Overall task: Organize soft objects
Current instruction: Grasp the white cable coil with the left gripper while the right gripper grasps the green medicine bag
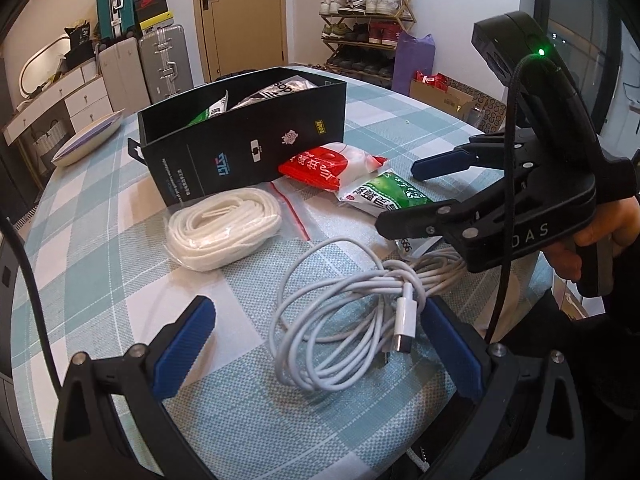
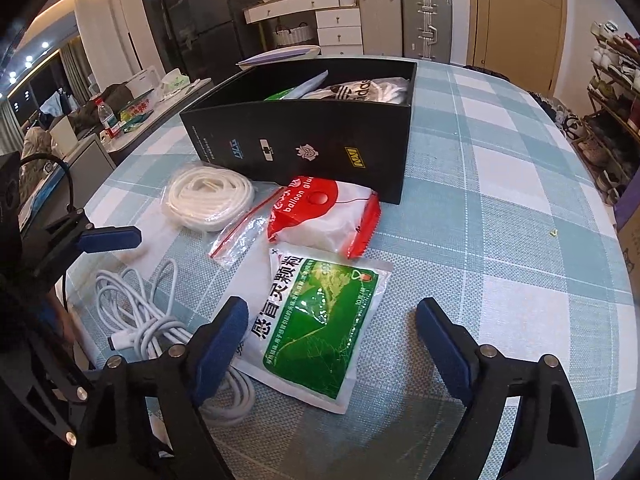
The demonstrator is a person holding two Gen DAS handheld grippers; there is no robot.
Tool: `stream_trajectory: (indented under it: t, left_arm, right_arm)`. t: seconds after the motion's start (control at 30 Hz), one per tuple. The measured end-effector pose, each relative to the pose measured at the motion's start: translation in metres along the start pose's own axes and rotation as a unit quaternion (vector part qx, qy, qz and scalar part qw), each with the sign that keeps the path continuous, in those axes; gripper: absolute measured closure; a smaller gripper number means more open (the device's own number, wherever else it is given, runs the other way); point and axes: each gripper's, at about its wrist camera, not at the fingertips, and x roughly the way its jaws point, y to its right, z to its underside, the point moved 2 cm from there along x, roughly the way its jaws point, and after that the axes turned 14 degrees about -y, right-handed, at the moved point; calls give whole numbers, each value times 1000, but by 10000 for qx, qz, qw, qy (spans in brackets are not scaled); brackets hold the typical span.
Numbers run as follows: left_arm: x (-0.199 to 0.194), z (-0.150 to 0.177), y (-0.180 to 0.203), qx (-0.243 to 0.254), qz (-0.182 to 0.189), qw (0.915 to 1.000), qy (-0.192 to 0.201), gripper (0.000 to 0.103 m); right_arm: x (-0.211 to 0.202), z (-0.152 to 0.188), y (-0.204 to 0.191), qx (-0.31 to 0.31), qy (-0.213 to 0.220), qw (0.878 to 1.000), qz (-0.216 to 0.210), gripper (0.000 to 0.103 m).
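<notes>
A black box [image 1: 248, 148] [image 2: 320, 148] stands on the checked table and holds a green packet and an Adidas bag. In front of it lie a white cord bundle [image 1: 224, 228] [image 2: 208, 196], a red balloon-glue pack [image 1: 332, 166] [image 2: 324, 216], a green-white medicine sachet [image 1: 384, 196] [image 2: 320, 328], a clear zip bag [image 2: 240, 236] and a coiled white USB cable [image 1: 344, 316] [image 2: 148, 320]. My left gripper [image 1: 316, 340] is open, low around the cable. My right gripper [image 2: 332, 344] [image 1: 404, 196] is open, its fingers either side of the sachet.
The round table's checked cloth [image 2: 500, 208] stretches to the right. A flat purple-rimmed dish [image 1: 88, 140] lies at the table's far left edge. Suitcases [image 1: 164, 64], a door and a shoe rack [image 1: 368, 20] stand behind.
</notes>
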Motion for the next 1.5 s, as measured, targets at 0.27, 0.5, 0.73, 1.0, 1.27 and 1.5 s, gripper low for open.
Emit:
stream_trajectory:
  t: [0.27, 0.5, 0.73, 1.0, 1.27, 1.5]
  left_arm:
    - [2, -1, 8, 32, 88, 9999, 76, 0]
    - [3, -1, 7, 50, 205, 9998, 73, 7]
    - [1, -1, 8, 98, 227, 9996, 97, 7]
    - [2, -3, 13, 167, 339, 9991, 167, 28]
    - [-2, 2, 10, 218, 370, 9989, 206, 35]
    - [-8, 7, -2, 42, 292, 9992, 278, 36]
  right_arm:
    - [-1, 1, -4, -136, 52, 9999, 23, 41]
    - [-6, 7, 2, -196, 128, 9996, -175, 57]
    - [-9, 14, 9, -105, 188, 9991, -355, 60]
    - [-9, 13, 8, -130, 192, 9992, -317, 60]
    - [-10, 14, 8, -171, 214, 9989, -376, 61]
    - [-14, 15, 7, -210, 274, 9984, -454, 61]
